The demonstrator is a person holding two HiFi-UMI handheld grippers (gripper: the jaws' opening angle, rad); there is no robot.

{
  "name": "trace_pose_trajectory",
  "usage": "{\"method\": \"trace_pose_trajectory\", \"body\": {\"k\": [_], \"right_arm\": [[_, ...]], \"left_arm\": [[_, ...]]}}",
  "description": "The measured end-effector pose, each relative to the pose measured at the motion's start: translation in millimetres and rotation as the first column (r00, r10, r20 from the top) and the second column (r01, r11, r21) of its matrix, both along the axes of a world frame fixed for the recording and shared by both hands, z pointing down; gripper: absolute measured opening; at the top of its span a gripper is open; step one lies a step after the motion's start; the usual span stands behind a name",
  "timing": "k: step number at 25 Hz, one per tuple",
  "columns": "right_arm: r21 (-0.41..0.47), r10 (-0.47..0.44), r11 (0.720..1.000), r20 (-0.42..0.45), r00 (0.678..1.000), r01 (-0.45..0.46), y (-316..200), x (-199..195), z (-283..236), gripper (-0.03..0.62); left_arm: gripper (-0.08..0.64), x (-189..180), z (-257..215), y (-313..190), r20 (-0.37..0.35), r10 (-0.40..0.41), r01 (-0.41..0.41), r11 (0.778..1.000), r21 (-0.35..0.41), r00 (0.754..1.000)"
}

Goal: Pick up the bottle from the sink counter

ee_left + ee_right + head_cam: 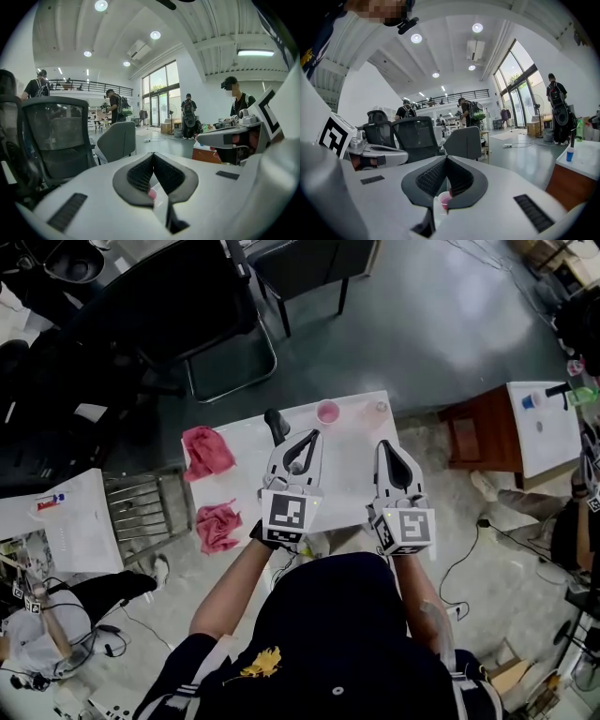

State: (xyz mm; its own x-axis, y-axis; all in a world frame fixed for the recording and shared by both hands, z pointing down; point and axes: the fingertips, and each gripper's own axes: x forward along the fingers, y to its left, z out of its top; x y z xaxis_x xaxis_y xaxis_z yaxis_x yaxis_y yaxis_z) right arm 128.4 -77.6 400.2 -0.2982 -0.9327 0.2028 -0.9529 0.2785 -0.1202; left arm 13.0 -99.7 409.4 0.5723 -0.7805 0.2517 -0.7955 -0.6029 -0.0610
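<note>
A white table (349, 486) stands in front of me. At its far edge a dark upright bottle (275, 425) stands just left of my left gripper (313, 434). A pink cup (327, 412) and a small clear container (381, 409) sit further right along that edge. Both grippers hover over the table, pointing at the far edge. The left gripper (153, 154) has its pads meeting at the tips, with nothing between them. My right gripper (383, 444) is likewise shut and empty (446, 158). The pink cup shows below the jaws in both gripper views (151, 193) (444, 200).
Two pink cloths (208, 450) (217, 525) lie on the table's left part. A black office chair (178, 306) stands beyond it, a metal rack (141, 507) to its left, and a wooden cabinet (473, 432) and another white table (548, 427) to the right. People stand around the room.
</note>
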Motion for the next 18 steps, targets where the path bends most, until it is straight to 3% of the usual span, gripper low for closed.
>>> {"method": "trace_pose_trajectory", "body": {"k": [18], "right_arm": [[-0.07,-0.001,0.998,-0.011,1.0,0.0,-31,26,42,0.026]], "left_arm": [[0.018,28,44,-27,0.004,-0.007,0.008,0.997,-0.083,1.0]]}}
